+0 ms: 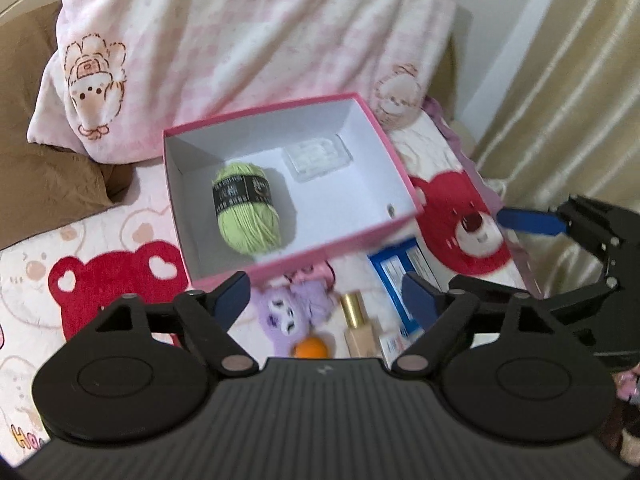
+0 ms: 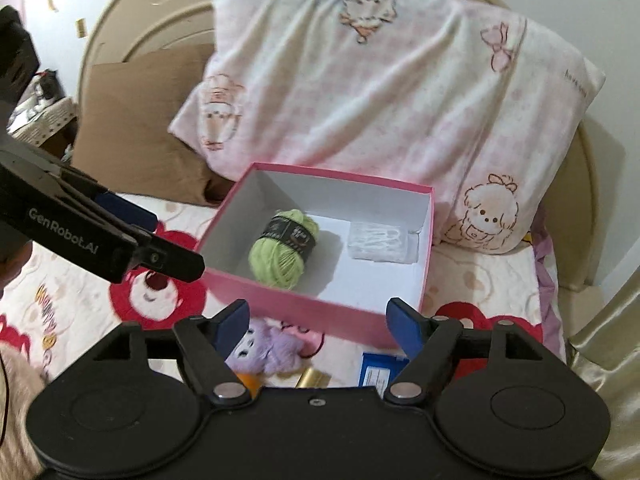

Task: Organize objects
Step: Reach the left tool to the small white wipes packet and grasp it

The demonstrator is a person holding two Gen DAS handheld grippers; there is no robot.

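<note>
From the left wrist view I see my left claw [image 1: 326, 294] spread wide with nothing between its blue pads, and in the right wrist view my right claw [image 2: 318, 322] is just as released and empty. The pink box [image 1: 394, 150] sits in the middle of both frames on the bed [image 1: 36, 264], which is covered in a red-bear print. Inside it lie a green yarn ball [image 1: 248, 208] toward the left and a clear plastic case [image 1: 318, 158] at the upper right of the box floor, the two apart from each other. Behind the box a pink checked pillow [image 1: 240, 40] fills the upper part of the frame, with a brown cushion [image 1: 44, 184] at the left. Below the box's near wall, between my left claw's pads, are the loose things: a purple plush toy [image 1: 286, 308], a small orange ball [image 1: 310, 348], a gold-capped bottle [image 1: 358, 322] and a blue card pack [image 1: 404, 272]. My own claw bodies cut off the lower parts of these; the ball and the bottle show only partly, and the print on the blue pack is too blurred to read. The right claw pokes in at the right edge of the left view, overlapping the bed's edge, and a curtain [image 1: 568, 92] hangs beyond it.
</note>
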